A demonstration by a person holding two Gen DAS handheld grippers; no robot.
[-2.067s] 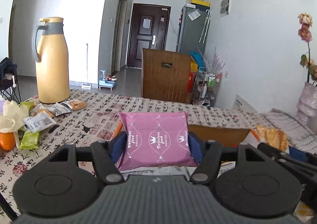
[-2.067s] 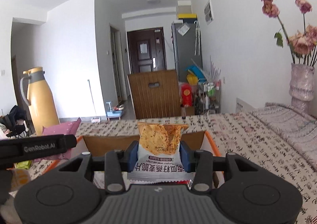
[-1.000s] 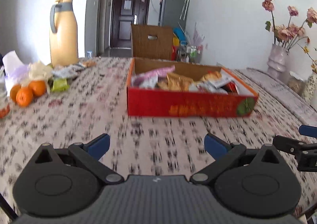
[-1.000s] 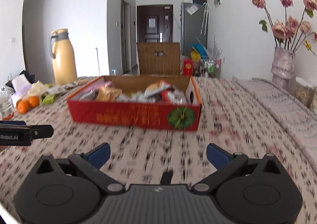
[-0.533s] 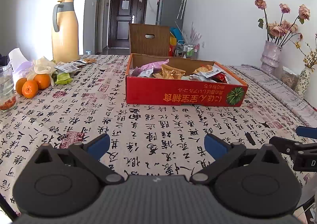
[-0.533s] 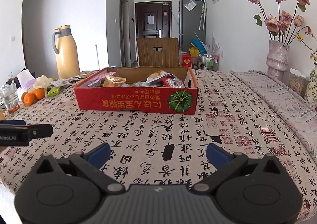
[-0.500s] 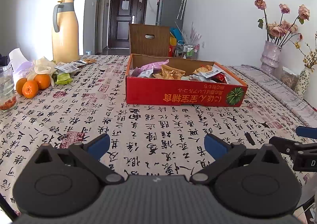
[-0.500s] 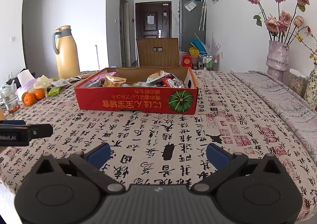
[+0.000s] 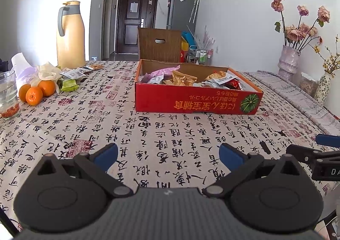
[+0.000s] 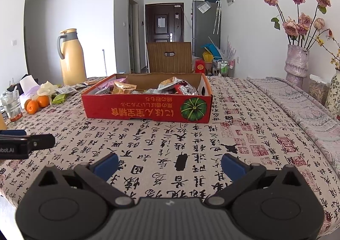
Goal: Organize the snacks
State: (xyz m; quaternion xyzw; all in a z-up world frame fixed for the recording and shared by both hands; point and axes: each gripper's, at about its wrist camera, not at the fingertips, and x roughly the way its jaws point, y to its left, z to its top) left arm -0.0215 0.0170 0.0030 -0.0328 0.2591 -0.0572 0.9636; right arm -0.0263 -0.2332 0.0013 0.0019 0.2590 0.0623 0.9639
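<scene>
A red cardboard box [image 9: 197, 103] [image 10: 146, 110] stands in the middle of the table, holding several snack packets, among them a pink packet [image 9: 163, 71] and orange cracker packets [image 9: 182, 79] [image 10: 123, 88]. My left gripper [image 9: 167, 156] hovers open over the tablecloth well in front of the box, with nothing between its blue fingertips. My right gripper [image 10: 169, 164] is open too and holds nothing, at about the same distance from the box. Each gripper's tip shows at the edge of the other's view.
A few loose snack packets [image 9: 71, 74] lie at the far left by a yellow thermos jug [image 9: 71, 35], with oranges [image 9: 34, 95], a glass [image 9: 7, 95] and a tissue pack. Vases with dried roses [image 10: 296, 63] stand at the right. A chair back [image 9: 159, 45] rises behind the table.
Two seconds ago each gripper held a packet over the box: the pink one left, a cracker one right. Both let go, opened and pulled back; in the last half second nothing moved.
</scene>
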